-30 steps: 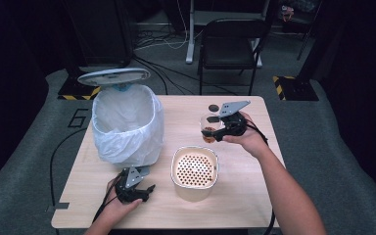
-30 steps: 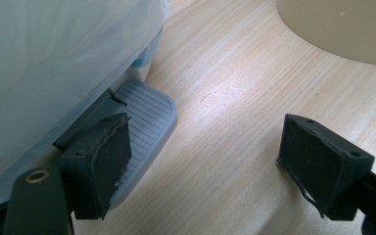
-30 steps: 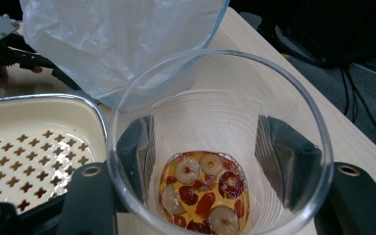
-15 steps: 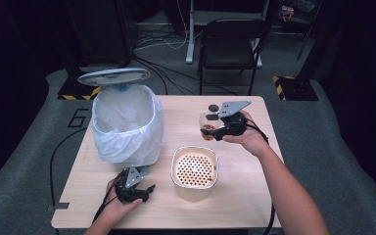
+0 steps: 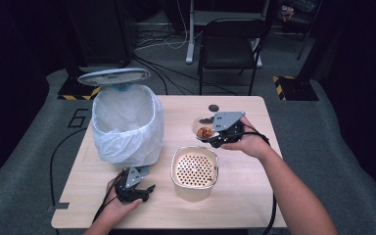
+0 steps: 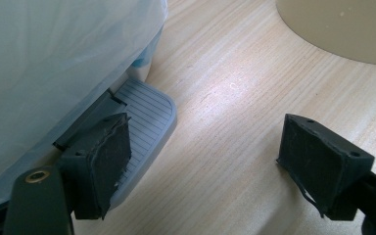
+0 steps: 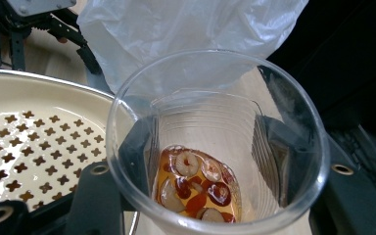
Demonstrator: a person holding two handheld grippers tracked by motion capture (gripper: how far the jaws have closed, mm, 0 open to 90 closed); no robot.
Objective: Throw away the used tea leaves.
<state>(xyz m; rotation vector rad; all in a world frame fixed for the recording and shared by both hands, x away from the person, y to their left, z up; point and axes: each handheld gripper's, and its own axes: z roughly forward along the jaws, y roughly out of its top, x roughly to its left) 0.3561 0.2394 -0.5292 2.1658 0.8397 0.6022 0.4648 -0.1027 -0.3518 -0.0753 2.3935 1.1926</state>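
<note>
**Thin cup of liquid and fruit: grip low, grip gently**

Because the clear plastic cup (image 5: 204, 130) is thin-walled and holds liquid with fruit pieces, you should treat it as light, springy and easy to crush or spill.

From the high view, your right gripper (image 5: 214, 136) carries the cup above the bench (image 5: 254, 196), just beyond the cream strainer bowl (image 5: 194, 172) and well apart from the bagged pedal bin (image 5: 126, 123), whose lid stands open. Your left gripper (image 5: 138, 192) rests low on the bench in front of the bin.

In the left gripper view, the jaws are spread wide with nothing between them; one pad (image 6: 103, 159) sits beside the bin's grey pedal (image 6: 144, 117), and the bowl's rim (image 6: 342, 29) shows at the far corner.

In the right gripper view, the jaws pinch the cup (image 7: 215, 147) on opposite sides of its wall and have just been closing a little on it. The wall will likely bow if squeezed harder, and its smooth plastic may slip. Hold around the ribbed middle rather than the soft rim, and tilt slowly over the strainer (image 7: 24, 142), since the contents (image 7: 196, 183) would shift at once.
</note>
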